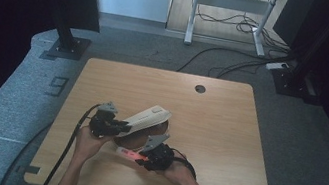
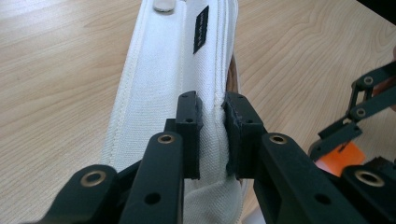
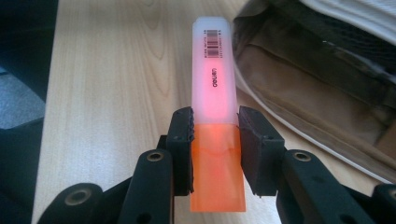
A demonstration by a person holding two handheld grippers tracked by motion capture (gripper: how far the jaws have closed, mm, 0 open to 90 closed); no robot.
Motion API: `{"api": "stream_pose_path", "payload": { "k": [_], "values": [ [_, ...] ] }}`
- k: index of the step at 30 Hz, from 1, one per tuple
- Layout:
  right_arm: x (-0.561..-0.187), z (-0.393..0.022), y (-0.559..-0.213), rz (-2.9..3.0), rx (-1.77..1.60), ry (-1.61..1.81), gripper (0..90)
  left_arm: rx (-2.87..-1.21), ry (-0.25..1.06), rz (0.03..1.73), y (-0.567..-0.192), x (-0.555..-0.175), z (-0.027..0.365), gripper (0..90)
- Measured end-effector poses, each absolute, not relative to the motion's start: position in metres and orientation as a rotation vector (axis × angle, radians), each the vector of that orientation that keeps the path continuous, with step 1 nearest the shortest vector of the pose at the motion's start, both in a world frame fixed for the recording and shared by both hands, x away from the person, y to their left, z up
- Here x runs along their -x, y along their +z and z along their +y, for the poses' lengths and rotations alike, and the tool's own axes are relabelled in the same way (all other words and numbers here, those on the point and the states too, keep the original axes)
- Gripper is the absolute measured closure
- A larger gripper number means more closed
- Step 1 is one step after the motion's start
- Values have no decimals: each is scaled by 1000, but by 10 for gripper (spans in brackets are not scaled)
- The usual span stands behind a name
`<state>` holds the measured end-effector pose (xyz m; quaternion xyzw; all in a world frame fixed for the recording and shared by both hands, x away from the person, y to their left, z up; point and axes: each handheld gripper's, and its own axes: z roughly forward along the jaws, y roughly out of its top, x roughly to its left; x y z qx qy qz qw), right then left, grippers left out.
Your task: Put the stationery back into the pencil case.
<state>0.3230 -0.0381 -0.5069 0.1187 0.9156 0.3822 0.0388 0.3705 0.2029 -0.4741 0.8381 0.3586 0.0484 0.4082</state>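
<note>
Pinching the white pencil case's [image 2: 168,88] lifted flap, the left claw [image 2: 212,133] sits mid-surface; the right claw [image 3: 215,140], nearer the front edge, clamps an orange highlighter [image 3: 213,93]; bare surface [image 1: 226,133] rightward.

Left gripper [image 2: 212,135], right gripper [image 3: 215,149]: matte black jaws w/ ribbed pads, brass-ringed pivot holes, small screw holes. Grey three-cornered top plates. Black cables trailing. Forearms bare, no sleeves.

Light wooden table [image 1: 226,133] with a round cable hole [image 1: 200,89], white pouch [image 1: 148,117] on it.
</note>
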Motion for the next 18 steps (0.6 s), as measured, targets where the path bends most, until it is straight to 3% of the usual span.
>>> {"api": "stream_pose_path", "payload": {
  "k": [18],
  "values": [
    [-345,-54,-503,2747,-486,1134,654,-2109,125,906,-473,-370,202,770]
  ]
}}
